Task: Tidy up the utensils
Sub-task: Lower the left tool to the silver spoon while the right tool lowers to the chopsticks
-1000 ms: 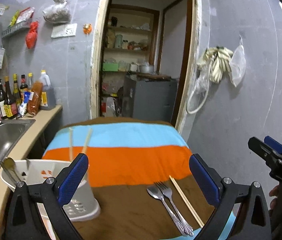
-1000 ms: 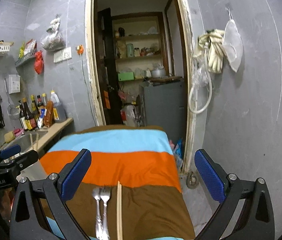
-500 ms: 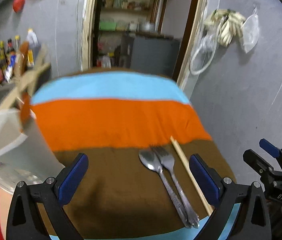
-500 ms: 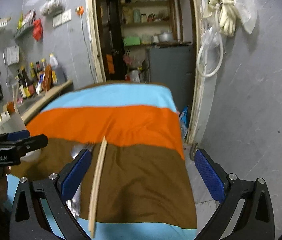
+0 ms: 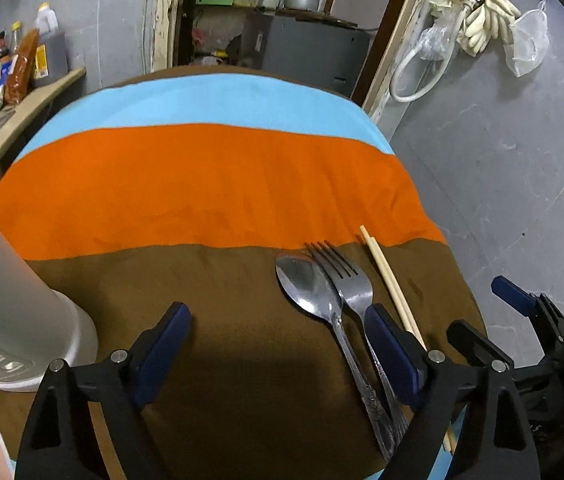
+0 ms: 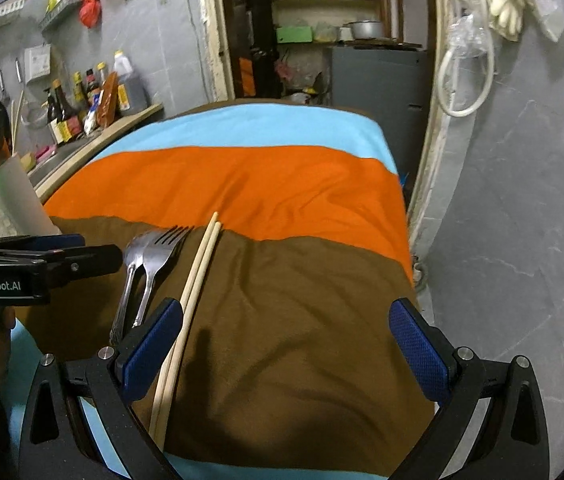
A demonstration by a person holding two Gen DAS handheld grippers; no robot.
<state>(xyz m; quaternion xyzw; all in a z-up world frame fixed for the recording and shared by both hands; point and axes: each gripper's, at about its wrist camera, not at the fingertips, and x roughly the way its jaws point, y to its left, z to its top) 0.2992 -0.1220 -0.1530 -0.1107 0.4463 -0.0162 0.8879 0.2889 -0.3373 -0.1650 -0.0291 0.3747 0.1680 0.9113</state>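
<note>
A metal spoon [image 5: 309, 284], a metal fork [image 5: 345, 276] and a pair of wooden chopsticks [image 5: 389, 280] lie side by side on the brown band of a striped cloth [image 5: 210, 184]. My left gripper [image 5: 278, 344] is open above the cloth, with the spoon and fork handles by its right finger. A white utensil holder [image 5: 6, 304] stands at its left. In the right wrist view the chopsticks [image 6: 190, 300] lie next to the left finger of my open right gripper [image 6: 285, 344], with the fork [image 6: 158, 256] and spoon [image 6: 132, 252] further left.
A counter with sauce bottles [image 6: 82, 100] and a sink runs along the left wall. An open doorway [image 5: 274, 12] with shelves is behind the table. A hose and gloves [image 5: 477, 4] hang on the right wall. The left gripper shows in the right wrist view [image 6: 50, 260].
Both grippers have tilted down and lowered toward the cloth. The utensils now look larger and nearer. The white holder has slid to the left edge of the left wrist view.
</note>
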